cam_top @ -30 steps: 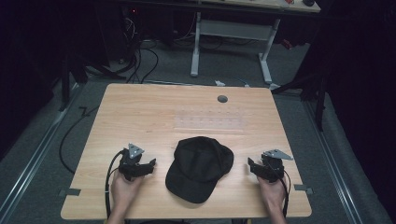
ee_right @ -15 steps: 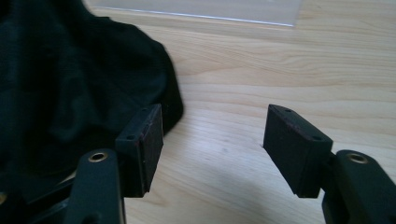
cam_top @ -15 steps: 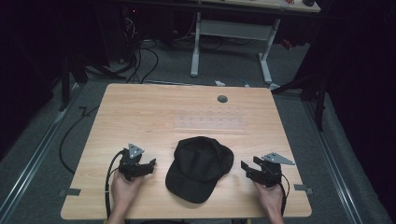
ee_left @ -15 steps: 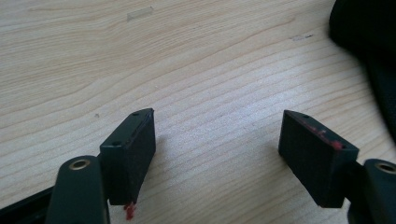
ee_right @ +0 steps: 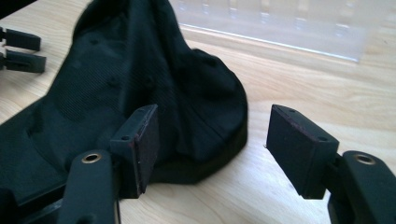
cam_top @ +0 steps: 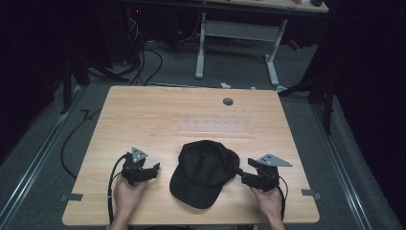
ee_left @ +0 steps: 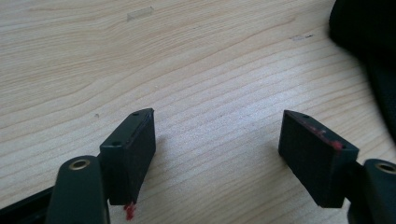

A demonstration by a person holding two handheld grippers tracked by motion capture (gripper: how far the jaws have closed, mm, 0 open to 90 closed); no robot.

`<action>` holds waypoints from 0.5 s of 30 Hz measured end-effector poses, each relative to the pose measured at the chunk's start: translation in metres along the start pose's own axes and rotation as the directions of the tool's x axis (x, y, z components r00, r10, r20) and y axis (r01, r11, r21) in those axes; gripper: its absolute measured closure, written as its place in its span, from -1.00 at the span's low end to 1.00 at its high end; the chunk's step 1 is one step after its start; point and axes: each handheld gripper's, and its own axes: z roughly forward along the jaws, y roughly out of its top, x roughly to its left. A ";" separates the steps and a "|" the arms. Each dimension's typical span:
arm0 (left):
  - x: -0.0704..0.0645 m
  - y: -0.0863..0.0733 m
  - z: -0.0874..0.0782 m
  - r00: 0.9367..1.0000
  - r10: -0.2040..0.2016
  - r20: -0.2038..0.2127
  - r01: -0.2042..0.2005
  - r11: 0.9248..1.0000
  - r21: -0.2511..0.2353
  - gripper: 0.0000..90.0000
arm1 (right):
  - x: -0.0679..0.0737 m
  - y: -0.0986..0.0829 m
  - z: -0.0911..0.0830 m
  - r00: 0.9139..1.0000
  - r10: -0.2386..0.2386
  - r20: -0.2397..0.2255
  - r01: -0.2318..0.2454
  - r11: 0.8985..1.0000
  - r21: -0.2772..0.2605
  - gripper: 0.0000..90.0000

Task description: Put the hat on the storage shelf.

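A black cap [cam_top: 203, 172] lies on the wooden table [cam_top: 191, 115], near the edge closest to you, right between your two hands. Its brim points toward you.

Your left gripper [cam_top: 154, 168] sits to the left of the cap, just beside it but not touching. In the left gripper view, its fingers [ee_left: 133, 149] are spread wide apart. There is nothing between them, only bare table. The dark edge of the cap [ee_left: 369, 46] shows at the far right of that view.

Your right gripper [cam_top: 238, 174] is at the right side of the cap, pointing at it. In the right gripper view, its fingers [ee_right: 140, 142] are also spread wide and hold nothing. The left finger is over the cap's [ee_right: 140, 79] cloth, and the right finger is over bare table. You cannot tell if the left finger touches the cloth.

Far back on the table there is a small round grey spot [cam_top: 228, 101].
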 end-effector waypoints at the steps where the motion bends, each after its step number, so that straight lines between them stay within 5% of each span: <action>1: 0.000 0.000 0.000 1.000 0.000 0.000 0.000 1.000 0.000 -0.38 | 0.000 0.000 0.000 1.000 0.000 0.000 0.000 1.000 0.000 -0.23; 15: 0.000 0.000 0.000 1.000 0.000 0.000 0.000 1.000 0.000 -0.38 | 0.016 0.035 0.017 0.997 -0.059 -0.056 0.058 0.998 -0.012 -0.27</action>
